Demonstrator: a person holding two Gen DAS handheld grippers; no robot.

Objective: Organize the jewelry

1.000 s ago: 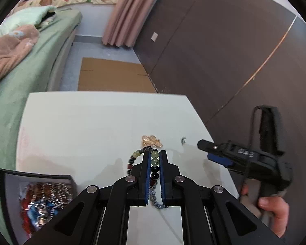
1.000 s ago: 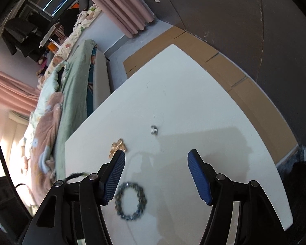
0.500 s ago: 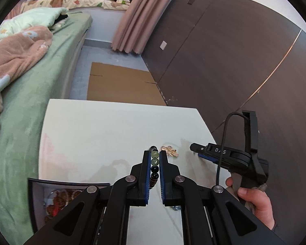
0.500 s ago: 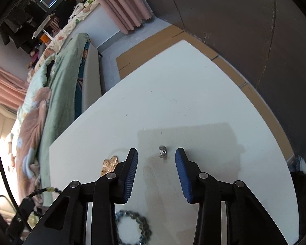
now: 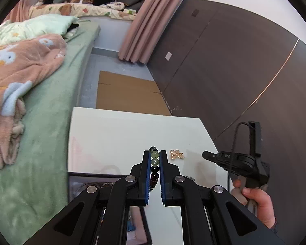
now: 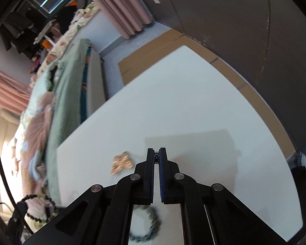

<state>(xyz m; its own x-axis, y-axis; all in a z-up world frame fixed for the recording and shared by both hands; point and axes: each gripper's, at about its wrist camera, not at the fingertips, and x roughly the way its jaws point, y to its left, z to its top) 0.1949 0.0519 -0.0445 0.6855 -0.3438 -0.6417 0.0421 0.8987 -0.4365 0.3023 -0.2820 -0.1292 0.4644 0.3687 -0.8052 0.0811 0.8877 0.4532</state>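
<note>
My left gripper is shut on a beaded bracelet with green, black and dark red beads, held above the near left of the white table; it also shows in the right wrist view. A dark jewelry tray with several pieces lies under it. My right gripper is shut on a small silver ring at the table surface. A gold butterfly brooch lies just left of it, also in the left wrist view. A grey bead bracelet lies under my right gripper's body.
A green bed with a pink blanket runs along the table's left side. Cardboard lies on the floor beyond the table. A dark panelled wall stands at the right. The table's right edge is close.
My left gripper lifted the beaded bracelet off the table and moved left over the tray. My right gripper moved onto the silver ring and closed on it.
</note>
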